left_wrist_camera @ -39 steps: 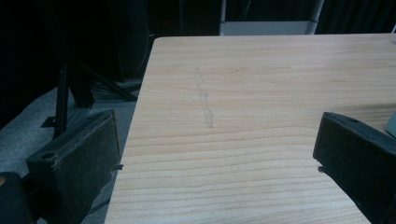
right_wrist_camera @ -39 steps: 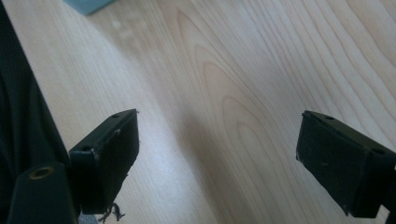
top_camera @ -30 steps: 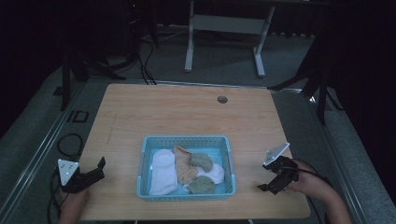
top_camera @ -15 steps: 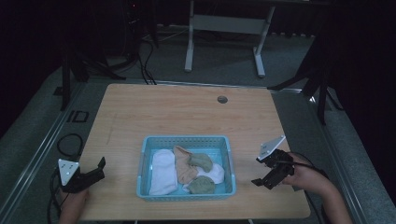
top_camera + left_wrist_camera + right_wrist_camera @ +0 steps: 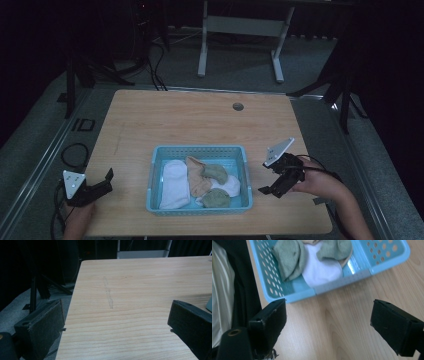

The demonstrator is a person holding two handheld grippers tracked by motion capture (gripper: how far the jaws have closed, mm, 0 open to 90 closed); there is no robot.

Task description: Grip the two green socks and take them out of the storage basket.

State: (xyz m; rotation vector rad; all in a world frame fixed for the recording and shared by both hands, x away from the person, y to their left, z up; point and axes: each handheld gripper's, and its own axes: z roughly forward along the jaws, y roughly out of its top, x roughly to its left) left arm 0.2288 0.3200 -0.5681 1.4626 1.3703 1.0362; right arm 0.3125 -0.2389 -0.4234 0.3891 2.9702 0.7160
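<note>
Pale wooden tabletop (image 5: 190, 125) carries a blue basket (image 5: 199, 151) near its 6 o'clock edge, holding a white sock (image 5: 172, 184), a tan sock (image 5: 196, 177), two green socks (image 5: 216, 173) and another white one. My right tool (image 5: 274, 179), jaws apart and empty, hovers at the basket's 3 o'clock, tilted toward it. My left tool (image 5: 102, 181), jaws apart, rests at its 9 o'clock.

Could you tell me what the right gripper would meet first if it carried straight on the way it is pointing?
Most likely the near wall of the blue basket. The right gripper, jaws open, looks across a bare strip of table at it, with the socks just behind; depth is hard to judge.
</note>
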